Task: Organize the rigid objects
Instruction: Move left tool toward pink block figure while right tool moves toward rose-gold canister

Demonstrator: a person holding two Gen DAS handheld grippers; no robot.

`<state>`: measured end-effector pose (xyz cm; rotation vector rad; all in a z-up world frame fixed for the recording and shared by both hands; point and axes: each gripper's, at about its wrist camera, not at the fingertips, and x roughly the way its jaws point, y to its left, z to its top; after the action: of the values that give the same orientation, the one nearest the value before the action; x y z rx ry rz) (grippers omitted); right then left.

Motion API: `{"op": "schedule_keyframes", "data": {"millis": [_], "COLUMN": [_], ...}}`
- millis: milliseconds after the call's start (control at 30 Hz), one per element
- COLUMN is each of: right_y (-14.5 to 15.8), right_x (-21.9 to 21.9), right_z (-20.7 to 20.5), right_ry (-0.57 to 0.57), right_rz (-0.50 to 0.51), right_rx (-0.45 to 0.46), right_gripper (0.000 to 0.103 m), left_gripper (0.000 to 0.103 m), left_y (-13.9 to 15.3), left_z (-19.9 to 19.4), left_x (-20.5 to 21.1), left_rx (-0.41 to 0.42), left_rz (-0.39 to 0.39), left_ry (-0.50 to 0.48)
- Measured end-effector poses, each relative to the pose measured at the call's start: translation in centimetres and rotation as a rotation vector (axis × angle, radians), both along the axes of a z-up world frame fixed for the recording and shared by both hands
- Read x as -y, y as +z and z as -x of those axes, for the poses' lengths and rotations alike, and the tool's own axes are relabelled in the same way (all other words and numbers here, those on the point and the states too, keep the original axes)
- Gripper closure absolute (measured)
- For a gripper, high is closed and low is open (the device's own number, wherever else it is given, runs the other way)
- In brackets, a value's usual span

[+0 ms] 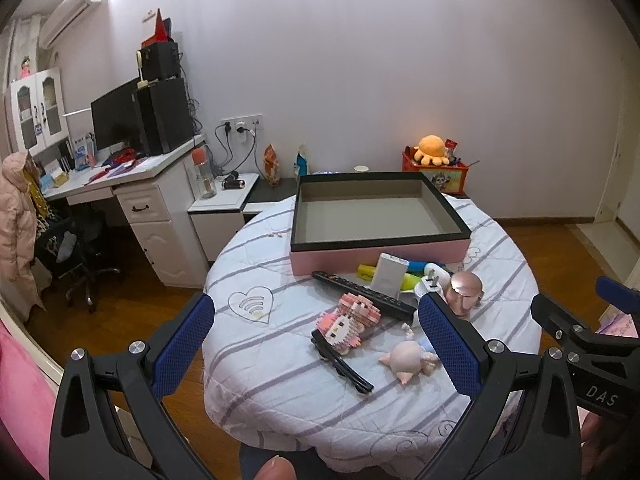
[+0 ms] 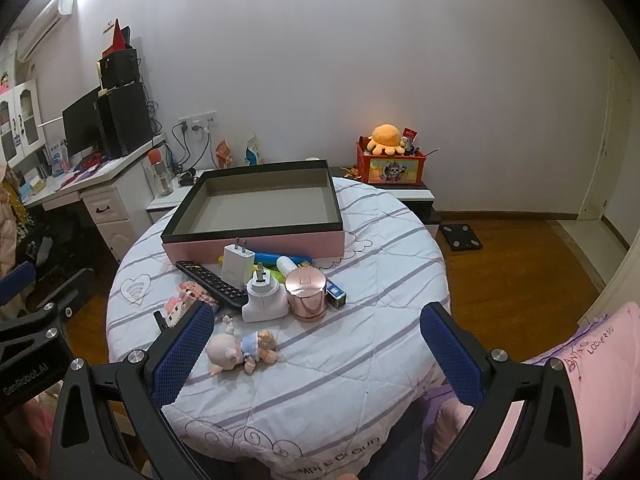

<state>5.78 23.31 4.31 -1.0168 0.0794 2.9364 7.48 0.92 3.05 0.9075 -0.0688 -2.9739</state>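
Note:
An empty pink box with a black rim (image 1: 380, 254) (image 2: 256, 246) sits at the back of the round table. In front of it lie a black remote (image 1: 360, 294) (image 2: 212, 282), a pink block toy (image 1: 352, 320) (image 2: 182, 304), a black clip (image 1: 340, 360), a baby doll (image 1: 408, 360) (image 2: 240, 350), a white charger (image 1: 388, 276) (image 2: 237, 264), a white plug adapter (image 2: 266, 296) and a rose-gold jar (image 1: 464, 292) (image 2: 307, 294). My left gripper (image 1: 316, 344) is open and empty above the near table edge. My right gripper (image 2: 316, 344) is open and empty near the doll.
The table wears a white striped cloth (image 1: 280, 380) (image 2: 360, 340). A white desk (image 1: 140, 184) with a monitor stands at the left. A red toy box (image 2: 390, 168) sits behind the table. Wooden floor (image 2: 520, 272) lies to the right, with a black scale (image 2: 460, 236).

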Motion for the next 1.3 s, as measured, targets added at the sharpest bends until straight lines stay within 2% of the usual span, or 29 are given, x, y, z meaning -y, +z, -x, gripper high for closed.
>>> {"op": "schedule_keyframes", "data": {"millis": [1300], "right_y": [2.9], "right_x": [1.2], "right_z": [-4.6], "right_ry": [0.011], "right_rz": [-0.026], "right_rx": [-0.083], "right_gripper": [0.0], "left_gripper": [0.0], "left_y": [1.4], "left_z": [-4.9], "left_x": [0.8], "left_rx": [-0.042], "left_rz": [-0.028], "left_ry": [-0.007]}}
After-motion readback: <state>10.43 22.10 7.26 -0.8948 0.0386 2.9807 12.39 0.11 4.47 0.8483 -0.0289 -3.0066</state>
